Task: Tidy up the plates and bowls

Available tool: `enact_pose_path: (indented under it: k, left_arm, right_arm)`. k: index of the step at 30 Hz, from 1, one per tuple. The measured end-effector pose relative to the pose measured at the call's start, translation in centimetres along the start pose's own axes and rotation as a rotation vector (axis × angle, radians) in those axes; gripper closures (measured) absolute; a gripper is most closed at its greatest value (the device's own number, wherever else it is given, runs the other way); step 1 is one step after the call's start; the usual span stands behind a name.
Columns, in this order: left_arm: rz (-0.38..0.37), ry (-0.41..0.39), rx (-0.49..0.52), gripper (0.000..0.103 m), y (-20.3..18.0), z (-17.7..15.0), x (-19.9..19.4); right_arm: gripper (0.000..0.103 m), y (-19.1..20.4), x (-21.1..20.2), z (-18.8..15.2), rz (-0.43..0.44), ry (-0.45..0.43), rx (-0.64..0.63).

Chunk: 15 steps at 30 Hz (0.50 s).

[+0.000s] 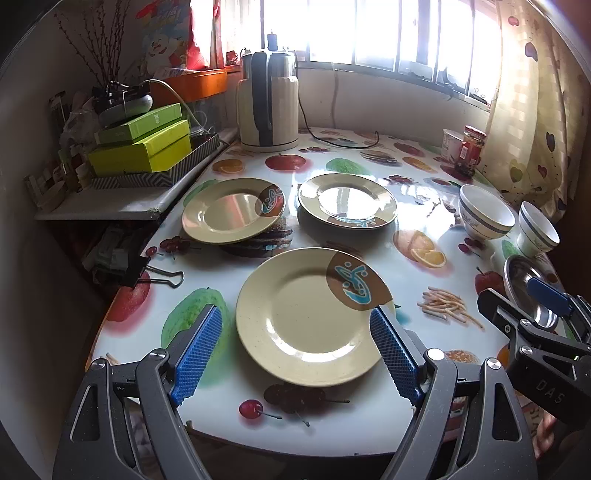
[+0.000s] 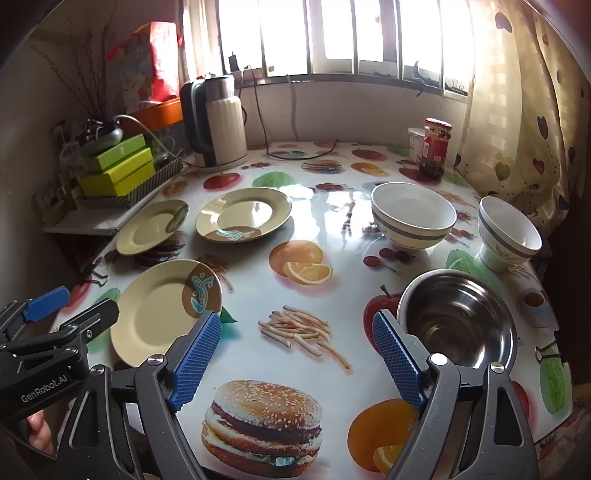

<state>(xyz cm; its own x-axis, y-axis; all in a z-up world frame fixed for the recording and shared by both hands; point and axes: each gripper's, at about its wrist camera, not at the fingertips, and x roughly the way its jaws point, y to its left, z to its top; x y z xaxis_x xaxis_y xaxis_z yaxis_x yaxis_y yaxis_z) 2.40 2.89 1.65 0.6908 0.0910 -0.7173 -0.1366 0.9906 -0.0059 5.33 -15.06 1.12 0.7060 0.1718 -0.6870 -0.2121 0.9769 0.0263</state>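
Both grippers hang released, the left gripper (image 1: 295, 332) straddling the near plate (image 1: 306, 317) to lift it, the right gripper (image 2: 295, 332) beside the steel bowl (image 2: 458, 317).

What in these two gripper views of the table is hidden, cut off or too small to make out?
- Steel bowl: left wrist view, partly hidden by the right gripper.
- Jar label: right wrist view, print too small to read.
- Near plate: right wrist view, lower left edge covered by the left gripper.
- Window: both views, outside washed out by glare.
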Motion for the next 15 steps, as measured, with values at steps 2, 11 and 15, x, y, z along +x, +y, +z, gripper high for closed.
enact_pose_path:
  k: [2,11,15]
  left_arm:
    - [0.000,0.005,0.000,0.020,0.0,0.1,0.2]
    - [-0.002,0.016,0.017,0.020,-0.6,0.6,1.0]
    - [-0.002,0.025,0.017,0.020,-0.6,0.9,1.4]
  right_arm:
    - [0.018,-0.1,0.1,0.1,0.000,0.000,0.000]
    - [0.018,-0.8,0.8,0.7,-0.008,-0.004,0.014]
    - [0.018,-1.0,1.2,1.1,-0.004,0.002,0.018]
